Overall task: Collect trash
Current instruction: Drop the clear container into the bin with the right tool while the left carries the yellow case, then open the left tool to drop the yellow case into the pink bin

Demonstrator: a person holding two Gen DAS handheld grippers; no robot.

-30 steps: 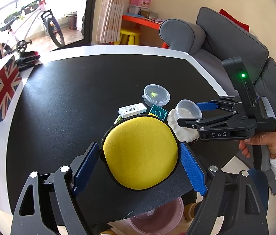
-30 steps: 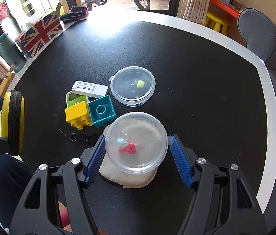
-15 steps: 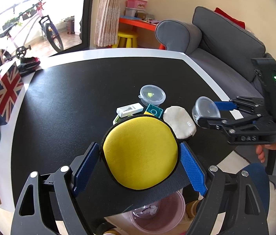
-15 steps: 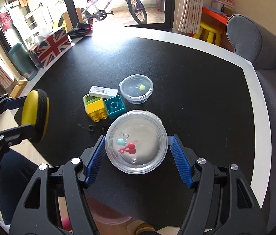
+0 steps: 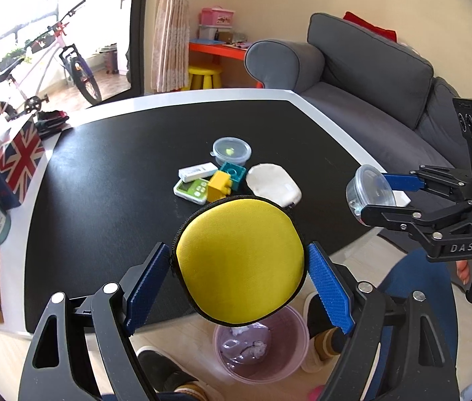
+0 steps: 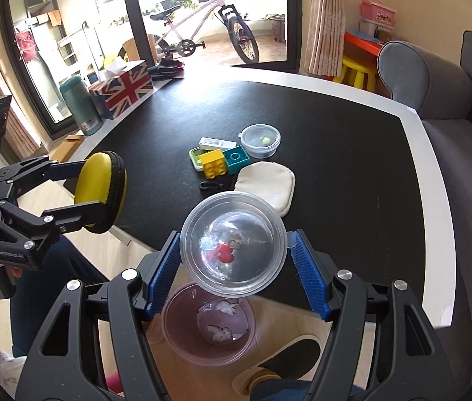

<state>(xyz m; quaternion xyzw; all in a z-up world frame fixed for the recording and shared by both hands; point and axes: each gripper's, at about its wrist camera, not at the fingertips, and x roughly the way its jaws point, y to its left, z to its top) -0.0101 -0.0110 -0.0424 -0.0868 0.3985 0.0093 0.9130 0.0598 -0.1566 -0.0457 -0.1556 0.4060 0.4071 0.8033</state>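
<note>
Trash bin (image 6: 182, 341) on the floor shows only partly past your grippers, its crumpled contents hard to make out. Your right gripper (image 6: 236, 260) clamps a clear lidded tub (image 6: 232, 250) directly over it; your left gripper (image 5: 239, 277) clamps a yellow round case (image 5: 239, 260) above its rim.

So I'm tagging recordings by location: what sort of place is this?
Probably a home living room: a grey fabric sofa, a white bicycle by the glass door, and a yellow plastic child's stool.
</note>
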